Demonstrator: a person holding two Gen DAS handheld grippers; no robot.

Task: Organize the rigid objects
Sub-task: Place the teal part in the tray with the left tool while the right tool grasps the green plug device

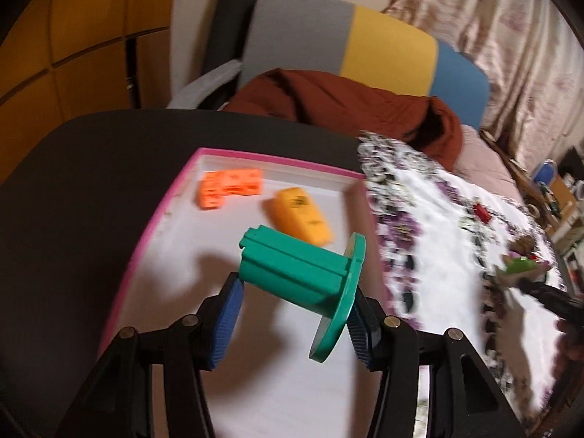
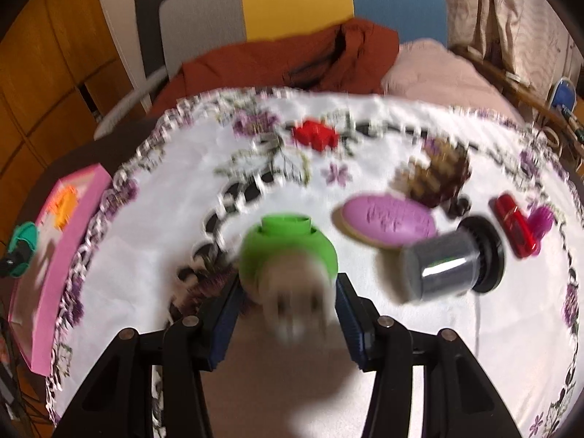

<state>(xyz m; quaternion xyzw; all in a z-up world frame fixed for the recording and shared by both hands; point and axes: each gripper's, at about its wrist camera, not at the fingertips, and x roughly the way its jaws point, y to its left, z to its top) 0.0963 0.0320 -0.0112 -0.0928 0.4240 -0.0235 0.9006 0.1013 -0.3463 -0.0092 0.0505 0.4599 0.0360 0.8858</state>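
Left wrist view: left hand-held gripper [image 1: 292,314] clamped on a teal flanged spool [image 1: 303,277], one blue pad at the ribbed core's end, the other behind the round flange, so held lengthwise, lying sideways above the pink-rimmed white tray [image 1: 175,197]. Ahead of the jaws, resting in the tray: an orange block [image 1: 230,186] and a yellow-orange block [image 1: 303,219], side by side though apart; probably carried here to join them, sorted pieces gathered in one bin.

Right wrist view: right hand-held gripper [image 2: 286,314] grasping a green-and-white object [image 2: 288,255], too blurred to name, pinched at its pale lower part, green cap pointing away. Beyond and to the right on the embroidered cloth [image 2: 146,284] over the bench: purple oval brush [image 2: 388,221], grey cylinder on a black base [image 2: 449,259], red clip [image 2: 514,224], red block [image 2: 315,135], apparently not yet sorted
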